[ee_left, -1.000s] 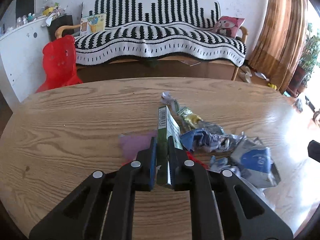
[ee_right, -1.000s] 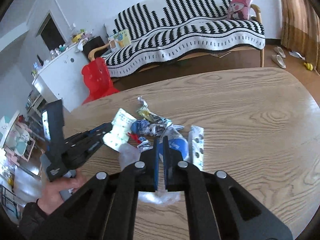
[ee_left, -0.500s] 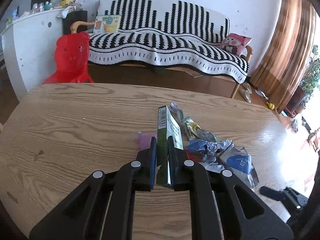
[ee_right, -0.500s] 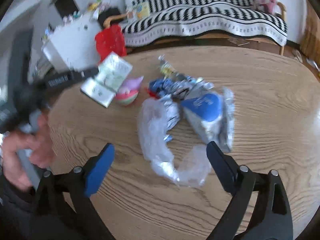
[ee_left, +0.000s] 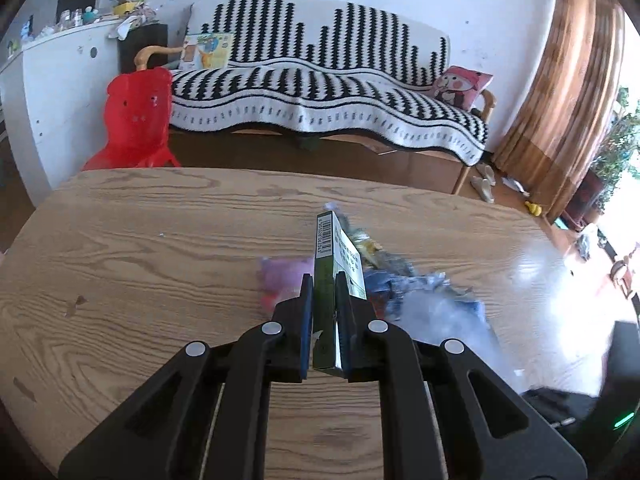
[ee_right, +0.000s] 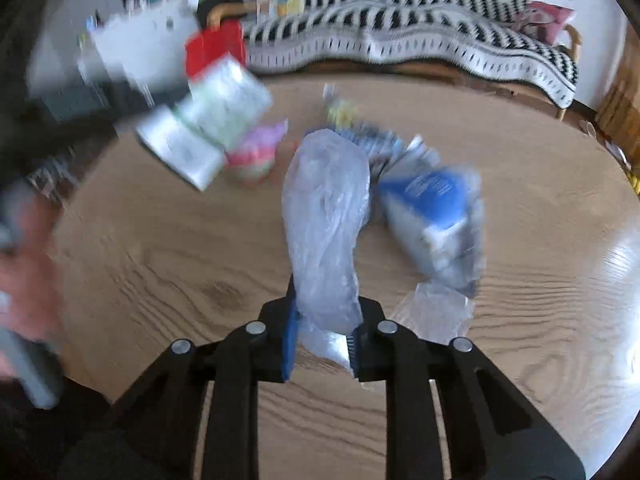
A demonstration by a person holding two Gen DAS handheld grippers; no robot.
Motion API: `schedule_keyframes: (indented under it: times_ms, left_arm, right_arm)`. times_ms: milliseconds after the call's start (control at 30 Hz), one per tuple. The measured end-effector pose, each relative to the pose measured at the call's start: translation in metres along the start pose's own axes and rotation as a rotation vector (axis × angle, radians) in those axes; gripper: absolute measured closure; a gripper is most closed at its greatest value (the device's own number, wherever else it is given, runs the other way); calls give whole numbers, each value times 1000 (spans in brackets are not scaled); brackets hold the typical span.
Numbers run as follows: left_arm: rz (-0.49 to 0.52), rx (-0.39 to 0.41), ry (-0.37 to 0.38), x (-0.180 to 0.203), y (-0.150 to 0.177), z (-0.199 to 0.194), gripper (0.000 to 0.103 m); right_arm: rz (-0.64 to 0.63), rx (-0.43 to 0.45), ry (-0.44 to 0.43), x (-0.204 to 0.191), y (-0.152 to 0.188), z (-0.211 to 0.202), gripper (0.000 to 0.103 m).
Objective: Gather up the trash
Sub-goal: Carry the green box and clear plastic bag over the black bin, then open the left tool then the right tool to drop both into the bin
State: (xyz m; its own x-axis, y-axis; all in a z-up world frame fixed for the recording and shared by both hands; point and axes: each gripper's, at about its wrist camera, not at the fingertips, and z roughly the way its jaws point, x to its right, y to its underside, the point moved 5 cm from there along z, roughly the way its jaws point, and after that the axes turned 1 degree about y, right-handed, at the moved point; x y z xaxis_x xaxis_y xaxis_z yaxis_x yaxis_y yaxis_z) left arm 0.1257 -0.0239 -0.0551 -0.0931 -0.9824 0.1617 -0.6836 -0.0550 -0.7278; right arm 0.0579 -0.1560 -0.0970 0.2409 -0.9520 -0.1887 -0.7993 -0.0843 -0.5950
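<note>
Both of your jaws are gripping trash. Your left gripper (ee_left: 324, 308) is clamped tight on one flat green cardboard box (ee_left: 329, 292) with a white printed face and a barcode on its narrow edge; it stands on edge between the pads, long axis pointing straight ahead along the fingers. Your right gripper (ee_right: 323, 322) has just been closing, and its jaws now stand narrow, pinching one crumpled clear plastic bag (ee_right: 326, 216). That bag runs lengthwise away from the pads toward the middle of the oval wood-grain table (ee_right: 540, 312); a loose flap of it lies just right of the jaws.

Just beyond, near the table's centre, sits one blue-and-white crinkled pouch (ee_right: 434, 208) touching the bag's right side, and one pink-and-red soft wrapper (ee_right: 256, 152) to its left. Behind them lies a small heap of shiny foil wrappers (ee_right: 360, 128), too blurred to count.

Past the far edge of the table stand one red translucent bear-shaped chair (ee_left: 138, 116) and one sofa under a black-and-white knitted throw (ee_left: 328, 92).
</note>
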Motion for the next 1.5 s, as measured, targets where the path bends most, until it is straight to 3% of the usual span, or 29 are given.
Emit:
schedule_keyframes:
  times_ms: [200,333,533,633,833,1000,1100,1233,1500]
  left_arm:
    - [80,-10,137,74,9,-3,93]
    - [157,-22,259,151,25,-9,93]
    - [311,-56,452,285,71,-24,93]
    - [396,-70,526,344,100,-33,93]
    - [563,-115,668,449,172,-46,93]
    - [679,-186,736,511,228,-40,93]
    - [735,-221,748,534,254,-33,93]
    - [806,-262,735,553,287,-22,93]
    - [826,-298,739,575,290,-1,93]
  right_arm:
    - [150,160,43,72,0,-85,83]
    - [282,191,144,148,33,-123,83]
    - [507,212,322,269,119,-187,83]
    - [615,218,370,318,166,-215,83]
    - [816,204,460,392,267,-254,83]
    - [934,170,483,423,338,-268,83]
    - [977,157,484,438,363,-271,83]
    - [1004,152,474,445,379,-272,83]
    - [1014,145,460,453,385,-271,83]
